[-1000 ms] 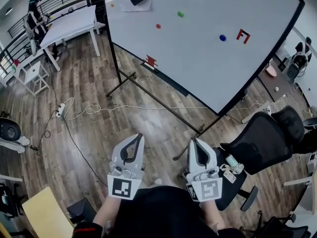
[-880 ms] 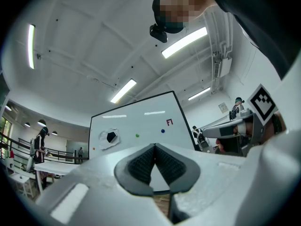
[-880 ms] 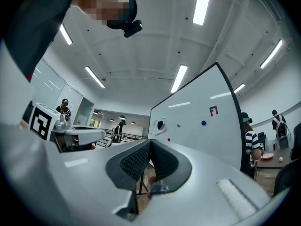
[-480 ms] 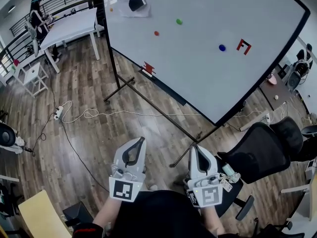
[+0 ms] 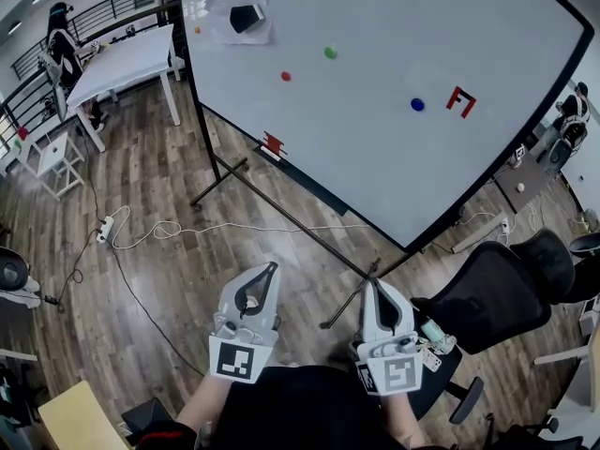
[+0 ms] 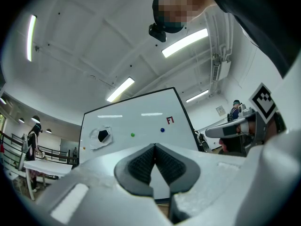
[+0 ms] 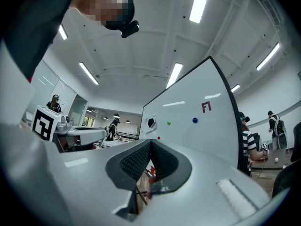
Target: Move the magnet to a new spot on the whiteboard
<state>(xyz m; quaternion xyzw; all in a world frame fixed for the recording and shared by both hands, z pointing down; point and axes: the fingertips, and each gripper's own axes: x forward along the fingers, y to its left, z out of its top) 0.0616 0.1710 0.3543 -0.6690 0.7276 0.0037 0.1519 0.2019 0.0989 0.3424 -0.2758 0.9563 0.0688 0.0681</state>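
A large whiteboard (image 5: 394, 36) stands on a black frame ahead of me. It carries a green magnet (image 5: 330, 52), a red magnet (image 5: 286, 76), a blue magnet (image 5: 417, 105) and a red F-shaped mark (image 5: 460, 100). Both gripper views show the green magnet (image 6: 132, 135) (image 7: 169, 123) and the blue magnet (image 6: 162, 130) (image 7: 194, 120). My left gripper (image 5: 273, 267) and right gripper (image 5: 373, 285) hang low before my body, well short of the board. Each is shut with nothing between its pads.
A black hexagon on crumpled film (image 5: 246, 17) sticks near the board's top left; a red clip (image 5: 273, 142) sits on its lower edge. A black office chair (image 5: 497, 279) stands at right. A white table (image 5: 131, 54) and a floor cable (image 5: 187, 228) lie at left.
The whiteboard has slid lower and looms larger in the head view. Both grippers sit slightly lower in the picture, still shut and empty.
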